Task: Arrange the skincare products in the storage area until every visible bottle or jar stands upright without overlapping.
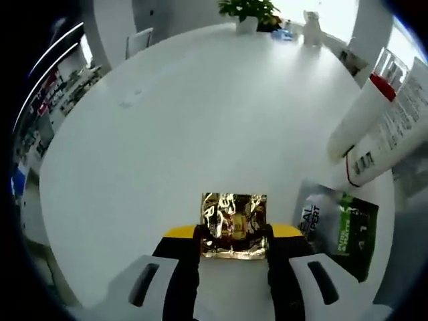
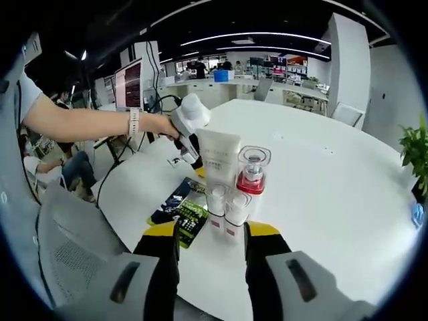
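Gripping a crinkled gold foil sachet (image 1: 234, 226), the left tongs (image 1: 234, 249) are closed low over the smooth white counter (image 1: 174, 127). Two white tubes (image 1: 381, 127) and a dark flat packet (image 1: 342, 227) are seen nearby. The right tongs (image 2: 211, 235) are held open around small white upright bottles (image 2: 226, 210).

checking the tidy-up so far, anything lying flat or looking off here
Yes. A dark sachet lies flat on the white table beside the upright tubes, and a gold sachet sits between the left gripper's jaws instead of standing with them.
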A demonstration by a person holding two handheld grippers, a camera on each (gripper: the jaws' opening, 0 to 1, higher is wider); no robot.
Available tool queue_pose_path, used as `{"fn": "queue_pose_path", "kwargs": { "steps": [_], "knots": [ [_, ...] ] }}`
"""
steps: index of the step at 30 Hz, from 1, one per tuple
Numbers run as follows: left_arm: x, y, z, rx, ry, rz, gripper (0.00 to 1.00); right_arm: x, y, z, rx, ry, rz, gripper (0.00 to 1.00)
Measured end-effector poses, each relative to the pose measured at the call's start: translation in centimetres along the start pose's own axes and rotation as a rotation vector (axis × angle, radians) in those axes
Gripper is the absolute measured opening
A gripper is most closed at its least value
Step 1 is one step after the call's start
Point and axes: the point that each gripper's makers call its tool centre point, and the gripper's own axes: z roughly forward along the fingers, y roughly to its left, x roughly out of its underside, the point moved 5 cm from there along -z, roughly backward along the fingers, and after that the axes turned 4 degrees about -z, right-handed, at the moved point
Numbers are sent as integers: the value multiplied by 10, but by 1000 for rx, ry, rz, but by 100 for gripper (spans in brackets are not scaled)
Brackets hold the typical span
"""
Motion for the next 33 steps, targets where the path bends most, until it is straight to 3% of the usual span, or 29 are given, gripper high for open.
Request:
{"fn": "queue_pose_path", "kwargs": {
  "steps": [13,33],
  "knots": [
    [18,-8,-32,9,21,68,37,-4,2,-3,3,-21,-11,39],
    [75,-33,-62,67,112,191,37,-11,8,-5,-8,-39,-42,39]
  ]
}}
